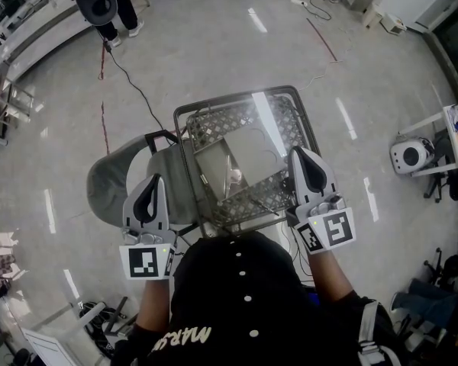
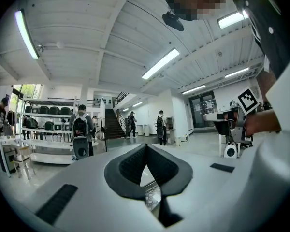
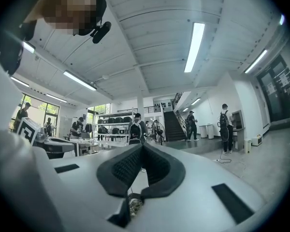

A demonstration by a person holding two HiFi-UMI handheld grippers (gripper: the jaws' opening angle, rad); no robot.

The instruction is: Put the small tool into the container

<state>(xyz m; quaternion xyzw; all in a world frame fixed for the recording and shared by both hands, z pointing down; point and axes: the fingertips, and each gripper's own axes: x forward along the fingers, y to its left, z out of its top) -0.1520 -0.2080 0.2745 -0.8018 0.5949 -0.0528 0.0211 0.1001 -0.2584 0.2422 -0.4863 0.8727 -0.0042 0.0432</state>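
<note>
Sitting straight below the person, the container (image 1: 214,124) looks like a square of silvery metal mesh with a clear, pale middle, resting on a table (image 1: 237,98) with a dark frame. A small glinting piece (image 1: 233,176) lies on that clear middle; it is too small to tell whether it is the tool. The left gripper (image 1: 154,185) is held over the table's near left edge and the right gripper (image 1: 305,162) over its near right corner. Both are above the mesh and touch nothing.

In the left gripper view the left gripper (image 2: 146,148) has its dark pads pressed together at the tips, with nothing between them. The right gripper (image 3: 142,146) in its own view is likewise closed and empty. Both cameras look out over a bright hall, so both tools are tilted upward and away from the table. Their marker cubes (image 1: 146,261) sit close to the person's black cap (image 1: 237,280). A grey chair (image 1: 111,181) stands just left of the table.
</note>
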